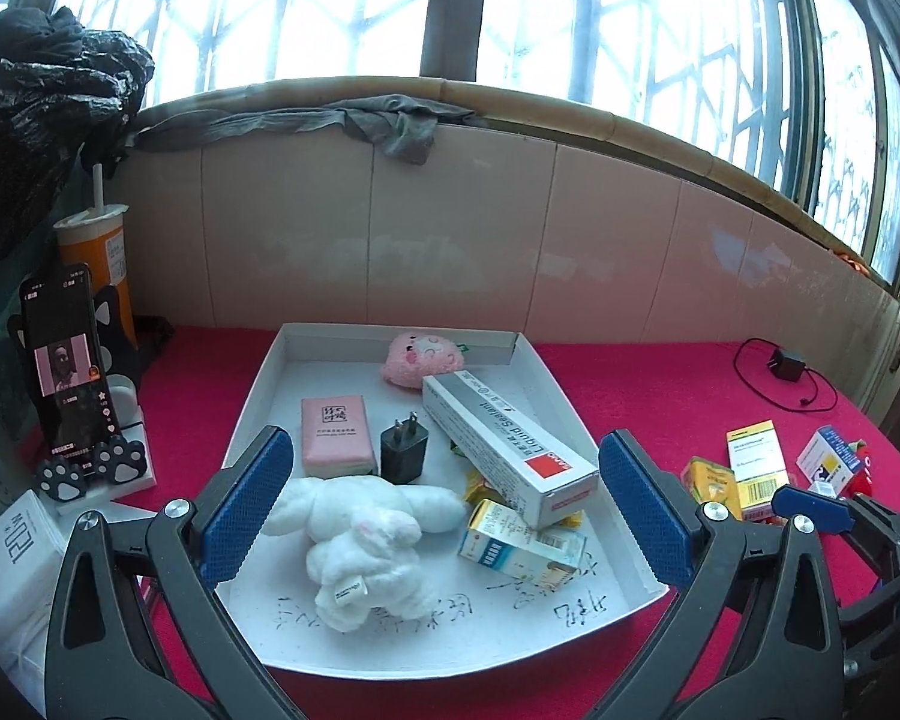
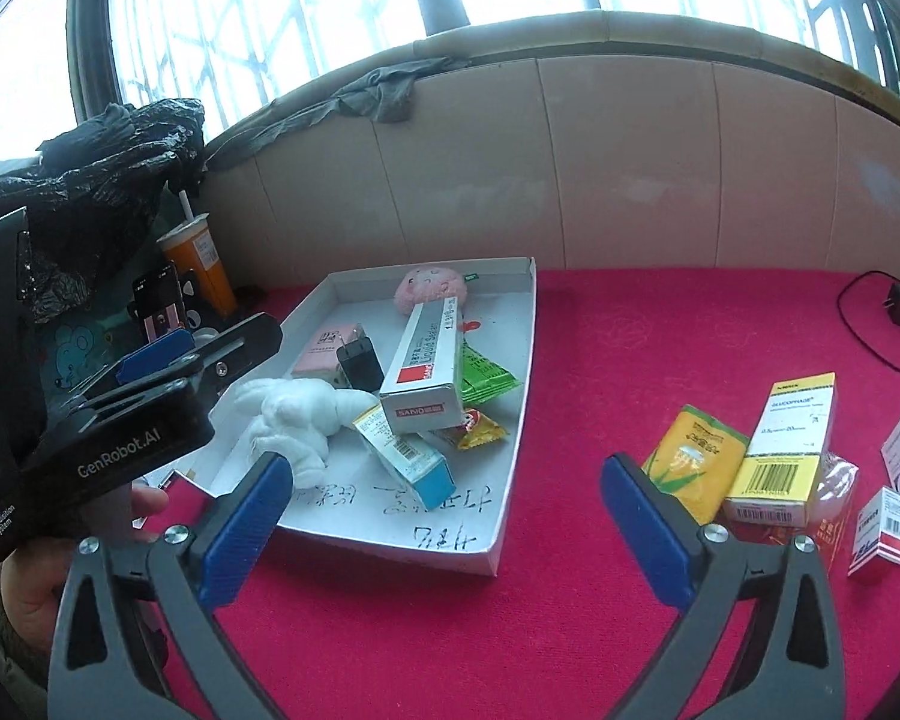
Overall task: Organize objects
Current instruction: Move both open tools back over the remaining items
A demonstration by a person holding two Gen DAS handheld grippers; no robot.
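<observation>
The left claw stands with its jaws spread wide, blue pads facing each other, nothing pressed between them, tilted downward. The right claw is likewise spread wide and empty, also angled downward. In the right wrist view the left claw's black body sits to the left of the right claw, gripped from below by the person's hand.

Red cloth between white tray and the loose boxes lies bare; my right claw has free passage there. Right side crowded: yellow packet, yellow-white box. Tray's far half crammed, long grey box lying across packets. White plush blocks my left claw. Tray's near floor open.
</observation>
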